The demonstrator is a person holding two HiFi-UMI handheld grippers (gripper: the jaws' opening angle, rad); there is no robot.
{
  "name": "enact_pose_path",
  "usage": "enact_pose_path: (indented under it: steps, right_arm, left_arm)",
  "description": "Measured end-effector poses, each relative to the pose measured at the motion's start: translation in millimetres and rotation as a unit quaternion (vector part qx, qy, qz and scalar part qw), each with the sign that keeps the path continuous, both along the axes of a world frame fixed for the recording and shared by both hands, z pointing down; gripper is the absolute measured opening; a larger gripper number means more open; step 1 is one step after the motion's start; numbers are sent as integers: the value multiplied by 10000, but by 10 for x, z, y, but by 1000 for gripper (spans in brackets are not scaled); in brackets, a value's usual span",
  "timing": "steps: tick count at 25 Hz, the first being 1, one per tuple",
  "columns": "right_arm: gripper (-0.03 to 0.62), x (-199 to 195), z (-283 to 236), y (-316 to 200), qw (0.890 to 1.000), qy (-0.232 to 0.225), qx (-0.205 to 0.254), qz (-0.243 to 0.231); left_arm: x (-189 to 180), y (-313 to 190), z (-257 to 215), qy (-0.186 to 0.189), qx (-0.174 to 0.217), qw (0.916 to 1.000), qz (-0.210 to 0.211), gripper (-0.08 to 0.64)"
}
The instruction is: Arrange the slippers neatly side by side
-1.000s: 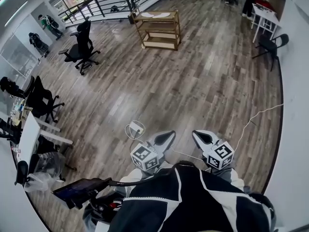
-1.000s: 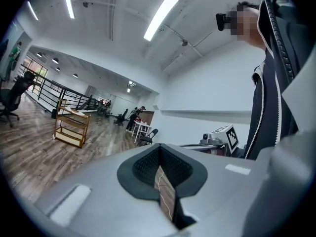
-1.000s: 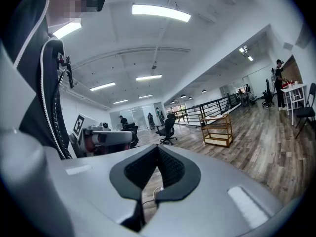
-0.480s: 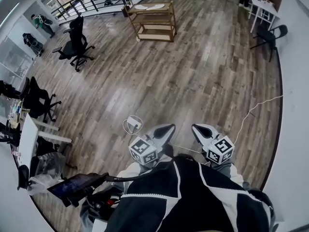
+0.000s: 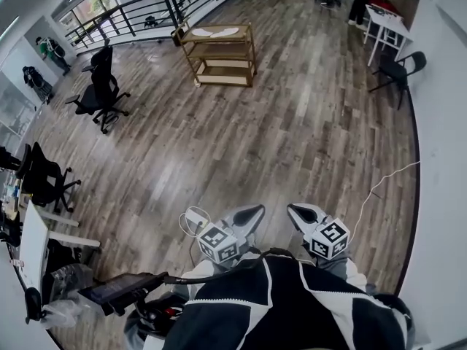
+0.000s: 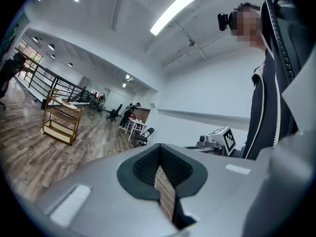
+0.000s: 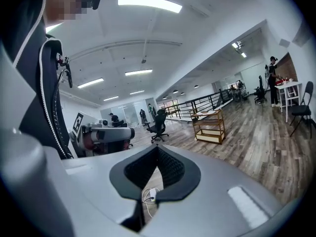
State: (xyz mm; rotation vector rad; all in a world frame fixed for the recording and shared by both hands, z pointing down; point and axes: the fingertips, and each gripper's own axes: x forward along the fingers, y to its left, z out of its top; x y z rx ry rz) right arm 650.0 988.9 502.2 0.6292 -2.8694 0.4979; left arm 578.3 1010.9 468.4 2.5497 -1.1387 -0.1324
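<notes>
A pair of pale slippers [image 5: 212,31] lies on the top shelf of a wooden cart [image 5: 219,55] far across the room. The cart [image 6: 60,119] also shows small in the left gripper view, and the cart [image 7: 209,125] in the right gripper view. My left gripper [image 5: 253,211] and right gripper [image 5: 293,210] are held close to the body, a long way from the cart, pointing over the wooden floor. Both are shut with nothing between the jaws, as the left gripper [image 6: 159,151] and the right gripper [image 7: 158,153] show in their own views.
A white charger with coiled cable [image 5: 194,219] lies on the floor just ahead of the left gripper, and a thin white cable [image 5: 379,184] runs off right. Office chairs [image 5: 98,86] stand at left, a white table [image 5: 385,22] with a black chair [image 5: 398,68] at far right. A black railing [image 5: 157,9] runs behind the cart.
The head view has shifted: cart, chairs and the charger on the floor have slid left, the charger lower in the picture. Both grippers stay shut, close to the body.
</notes>
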Motion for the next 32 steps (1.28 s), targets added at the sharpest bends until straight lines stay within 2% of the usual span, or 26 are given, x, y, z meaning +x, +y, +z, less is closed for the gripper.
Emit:
enact_pose_path:
  steps: [5,14,21,26,32]
  right_arm:
    - [4,-443,-198,-629,9996,-30,163,221]
    - [5,-1121,-196,-1468,9977,78,253,617]
    - [5,-1240,-75,-1872,9979,172,21,627]
    - [5,-1450,-51,-2326,9995,101,42,289]
    - [5,-1614,-91,-3250,9998,-108,144,-127]
  left_arm:
    - [-505,-639,-97,16,51,9999,154,15]
    - [-1383,-1501,10,-4,49,9994,354,15]
    - [-1487,-1896,99,80,-68,9993,371,15]
    - [-1592,-2238,143,33,-110,9998,149,15]
    - [-1794,-3049,133,-142,-137,9986,-481,15]
